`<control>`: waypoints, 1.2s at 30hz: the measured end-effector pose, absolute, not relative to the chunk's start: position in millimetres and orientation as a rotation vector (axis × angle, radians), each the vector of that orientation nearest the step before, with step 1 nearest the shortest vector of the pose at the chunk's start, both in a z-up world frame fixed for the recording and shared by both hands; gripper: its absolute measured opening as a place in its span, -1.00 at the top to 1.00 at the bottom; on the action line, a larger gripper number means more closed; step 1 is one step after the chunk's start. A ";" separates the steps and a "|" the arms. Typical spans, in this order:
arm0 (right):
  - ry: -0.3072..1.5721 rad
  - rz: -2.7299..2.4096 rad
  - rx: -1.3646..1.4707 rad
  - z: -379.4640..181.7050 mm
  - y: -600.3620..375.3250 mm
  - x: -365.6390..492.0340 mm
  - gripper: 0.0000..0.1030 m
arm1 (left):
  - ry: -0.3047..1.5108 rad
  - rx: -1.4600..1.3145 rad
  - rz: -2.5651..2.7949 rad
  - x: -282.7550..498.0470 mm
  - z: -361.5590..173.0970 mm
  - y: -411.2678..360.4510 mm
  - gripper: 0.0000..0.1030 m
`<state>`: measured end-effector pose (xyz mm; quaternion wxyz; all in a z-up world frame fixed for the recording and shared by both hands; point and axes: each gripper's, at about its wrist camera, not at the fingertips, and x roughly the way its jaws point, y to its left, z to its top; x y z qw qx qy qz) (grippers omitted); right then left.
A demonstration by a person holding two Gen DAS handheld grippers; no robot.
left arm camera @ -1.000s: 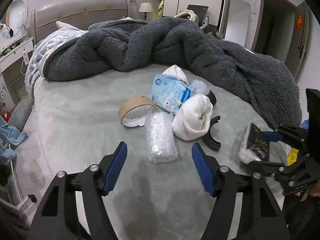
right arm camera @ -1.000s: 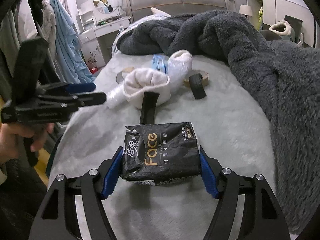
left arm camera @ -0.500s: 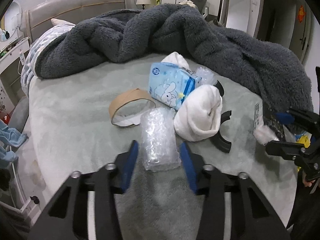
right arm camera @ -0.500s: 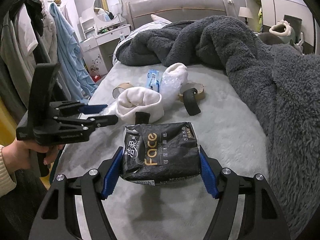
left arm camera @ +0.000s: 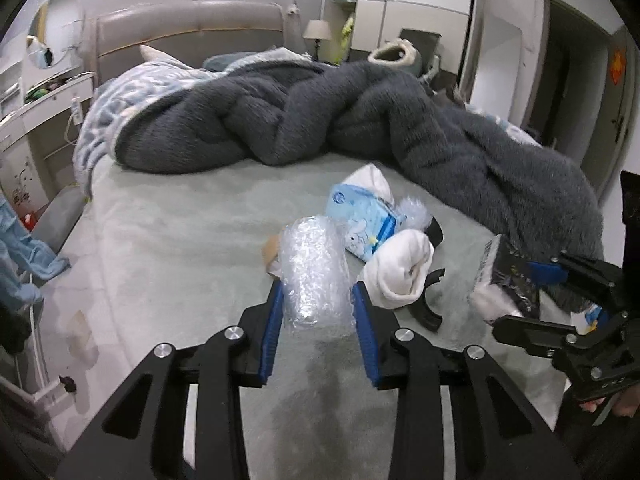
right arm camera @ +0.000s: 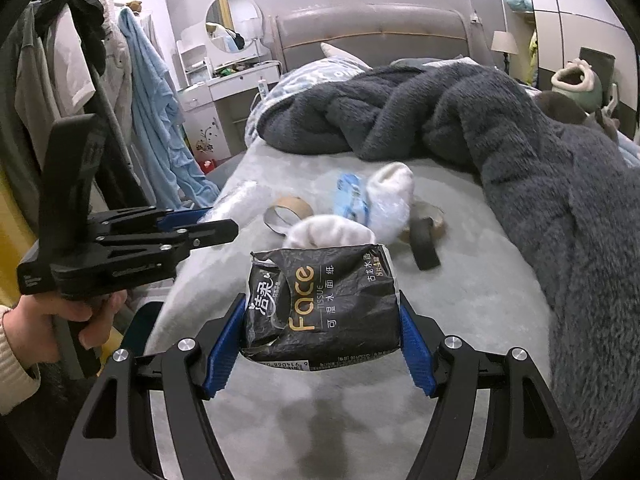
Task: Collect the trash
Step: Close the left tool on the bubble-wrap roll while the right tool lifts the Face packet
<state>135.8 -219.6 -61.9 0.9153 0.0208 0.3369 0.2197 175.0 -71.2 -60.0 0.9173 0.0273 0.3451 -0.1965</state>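
Observation:
My left gripper [left arm camera: 316, 296] has a clear bubble wrap roll [left arm camera: 312, 268] between its blue pads. Its jaws are still closing, and the pads press on the roll's sides as it hangs just above the bed. In the right wrist view the left gripper [right arm camera: 220, 222] sits at the left with the roll [right arm camera: 236, 200] sticking out past it. My right gripper [right arm camera: 320, 308] is shut on a black "Face" tissue pack [right arm camera: 324, 292], raised over the bed's near edge. The left wrist view shows it [left arm camera: 516, 296] at the far right.
On the pale grey bed sheet [left arm camera: 180, 240] lie a white sock [left arm camera: 400, 268], a blue wipes pack [left arm camera: 360, 216], a cardboard tape ring [right arm camera: 288, 212] and a black curved strap [right arm camera: 424, 244]. A dark fluffy blanket [left arm camera: 440, 140] is heaped behind and to the right. Clothes [right arm camera: 152, 120] hang at the left.
The left gripper's jaws closed from wide open onto the bubble wrap roll and raised it off the sheet. The right gripper rose slightly, still holding the tissue pack.

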 end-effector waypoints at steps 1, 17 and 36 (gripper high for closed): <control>0.690 0.455 0.047 -60.1 -218.6 135.7 -0.39 | 0.708 0.056 -0.396 172.2 -58.4 -69.0 0.28; 0.670 0.560 0.022 -27.3 -145.6 137.9 -0.39 | 0.764 -0.059 -0.194 138.9 -64.5 2.3 0.28; 0.768 0.696 -0.046 -30.4 -32.3 148.7 -0.39 | 0.948 -0.106 -0.029 118.1 -111.7 93.3 0.28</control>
